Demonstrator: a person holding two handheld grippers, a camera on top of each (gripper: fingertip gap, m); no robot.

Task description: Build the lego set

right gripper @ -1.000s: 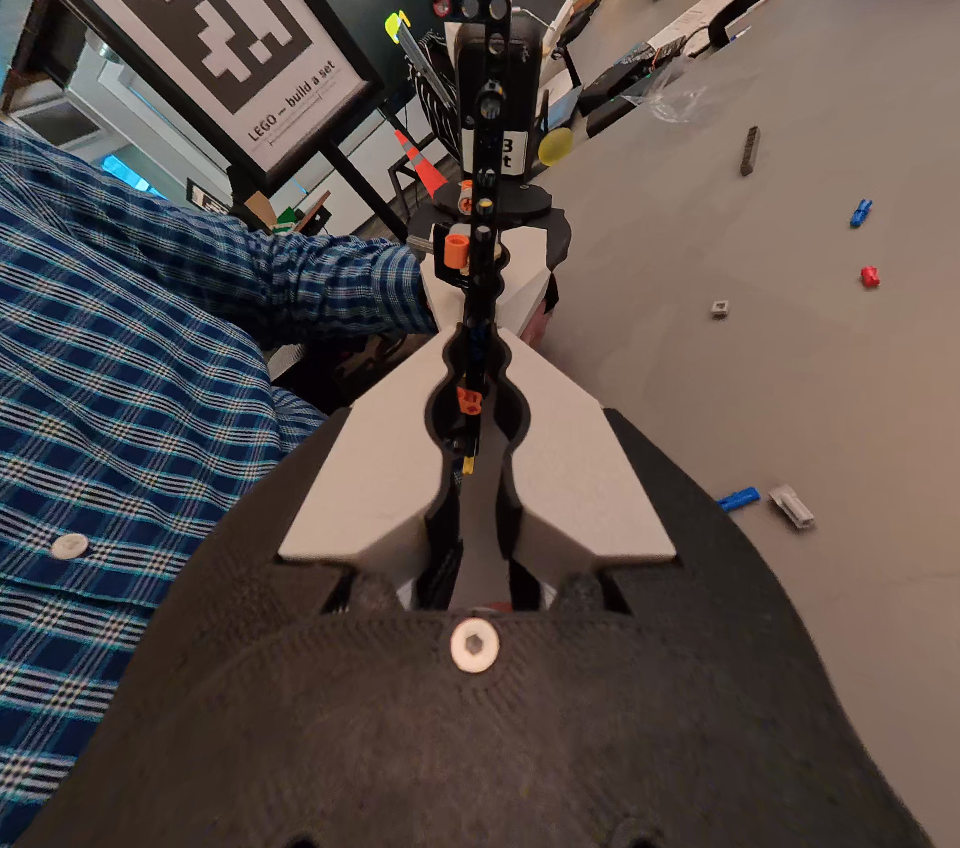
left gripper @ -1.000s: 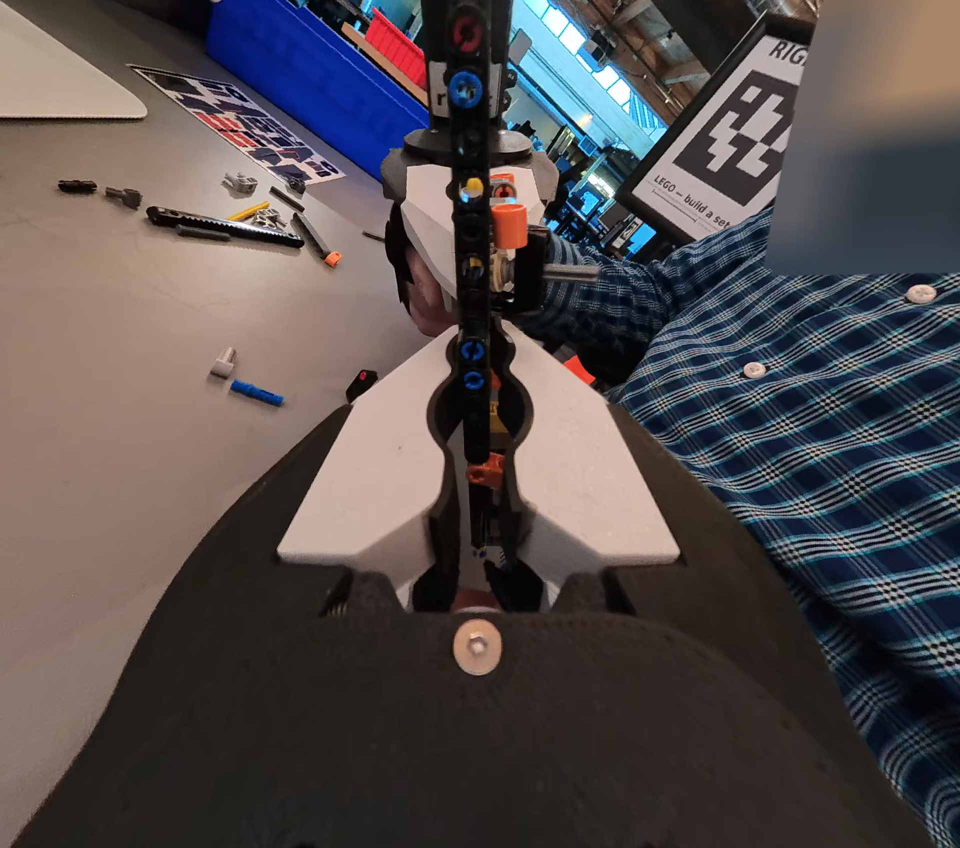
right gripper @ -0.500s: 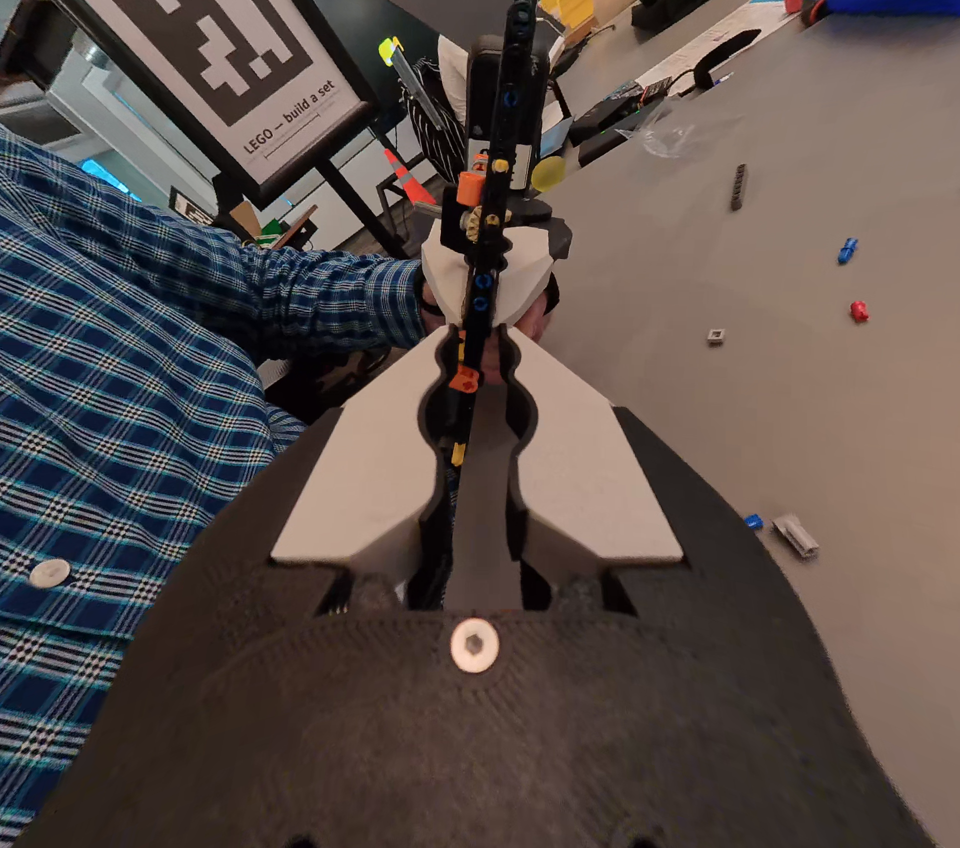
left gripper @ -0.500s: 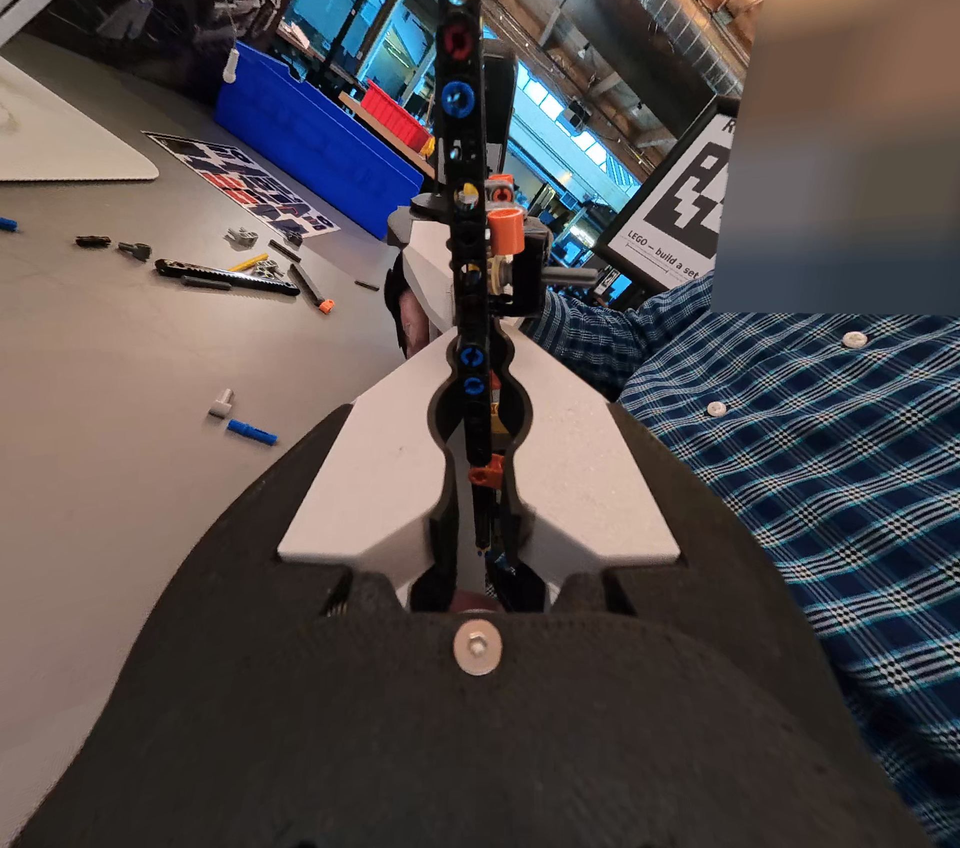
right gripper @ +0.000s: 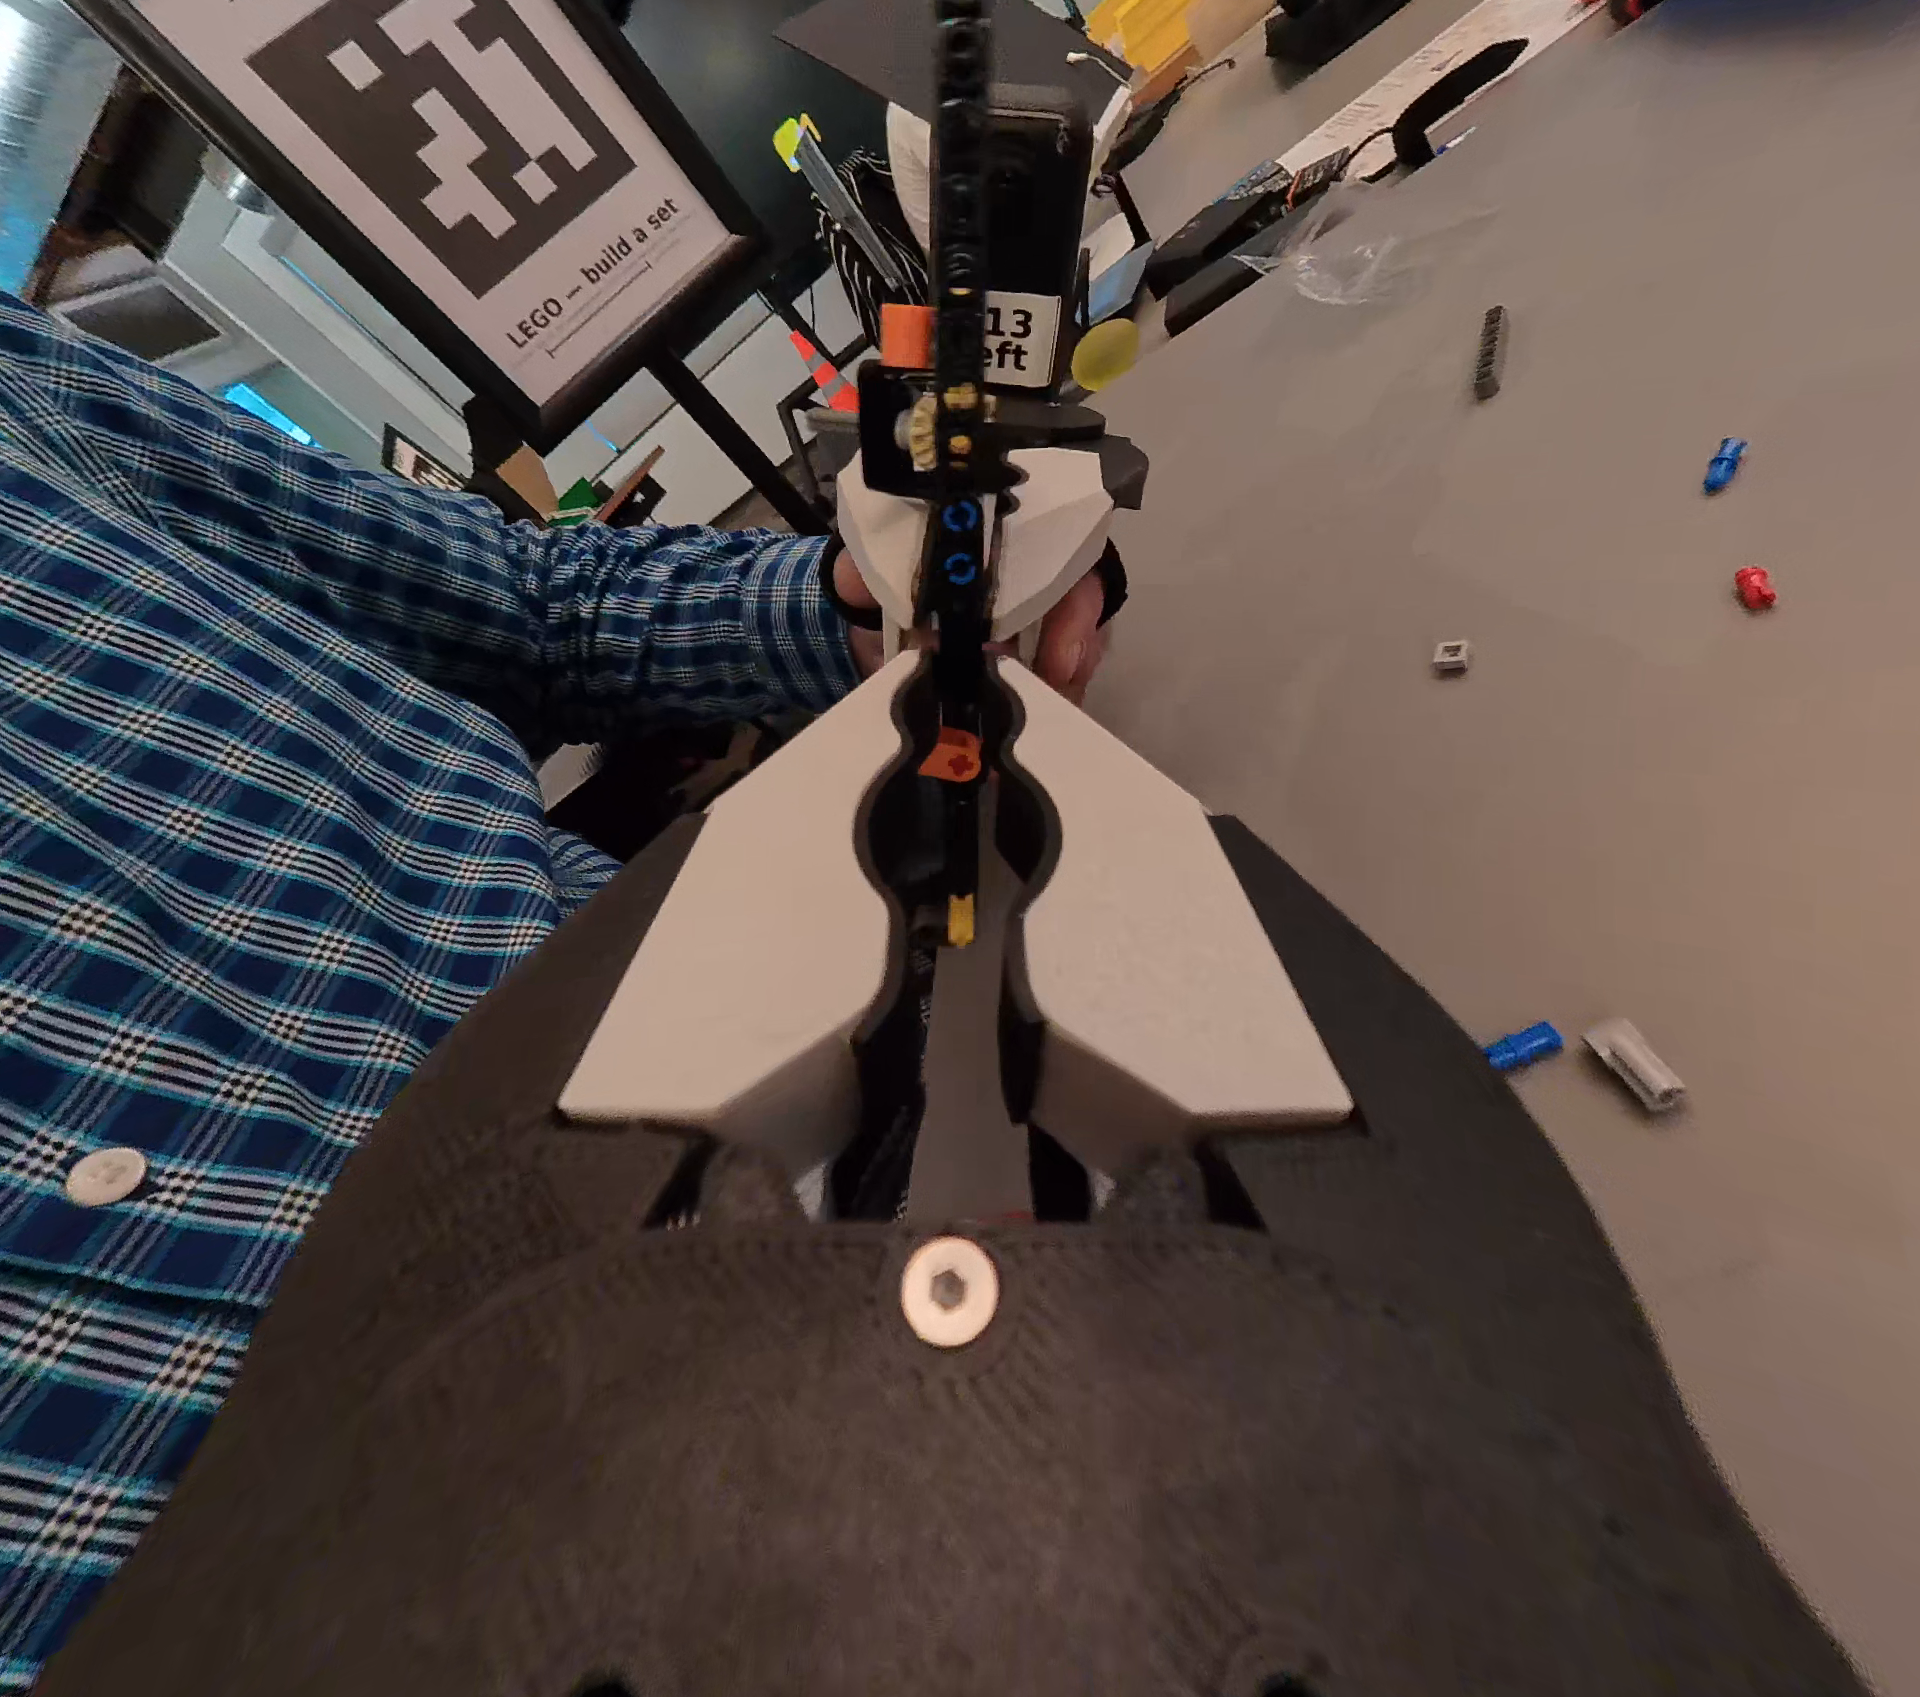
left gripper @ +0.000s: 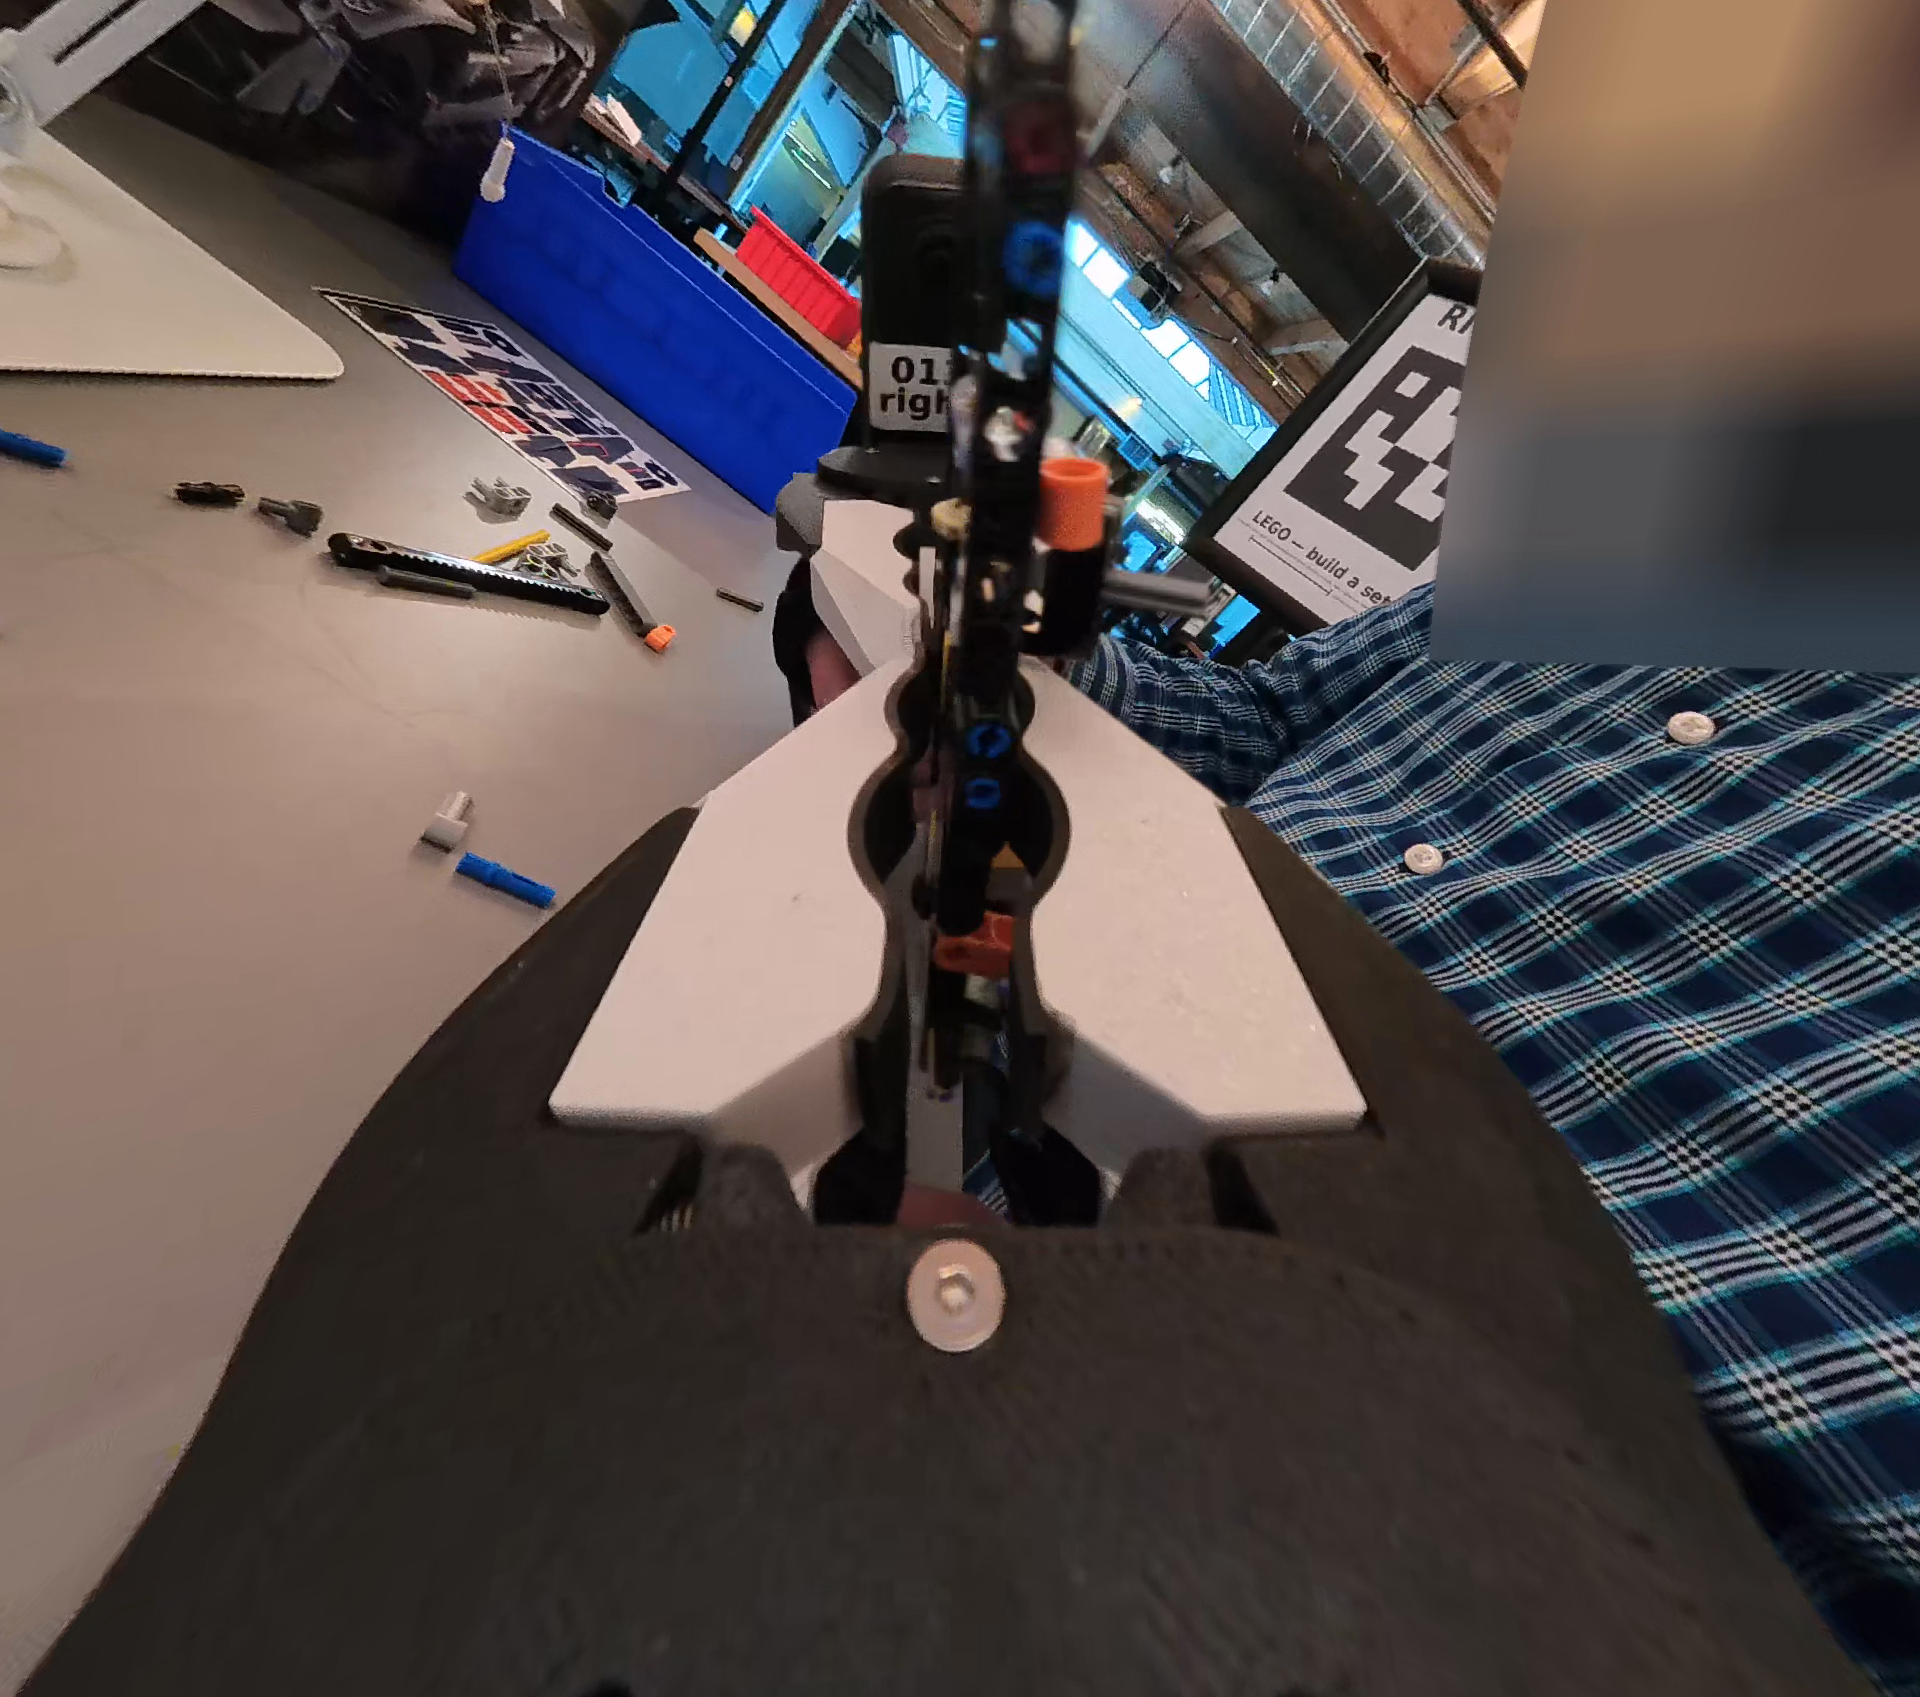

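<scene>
A long black lego beam assembly [left gripper: 1023,213] with blue, red, yellow and orange pins stands upright above the grey table [left gripper: 208,816]. My left gripper [left gripper: 961,712] is shut on its lower part. My right gripper [right gripper: 961,681] is shut on the same assembly [right gripper: 956,213] from the opposite side. Each gripper shows in the other's view, facing it: the right gripper [left gripper: 873,598] in the left wrist view, the left gripper [right gripper: 966,546] in the right wrist view. An orange bush [left gripper: 1070,499] and a black block stick out at the assembly's middle.
Loose lego parts lie on the table: a black toothed beam [left gripper: 468,572], a blue pin [left gripper: 504,880], a grey piece [right gripper: 1631,1063], a red piece [right gripper: 1754,585]. A blue bin [left gripper: 644,338] and a sticker sheet [left gripper: 509,390] stand at the back. A plaid sleeve [right gripper: 416,587] is close by. My left and right fingertips are right by each other. The blue pin [left gripper: 504,880] is about 12 centimeters from both grippers' fingertips.
Both grippers have tilted and lifted with the assembly held between them; the beam now leans and reaches higher in both views. Both grips are unchanged.
</scene>
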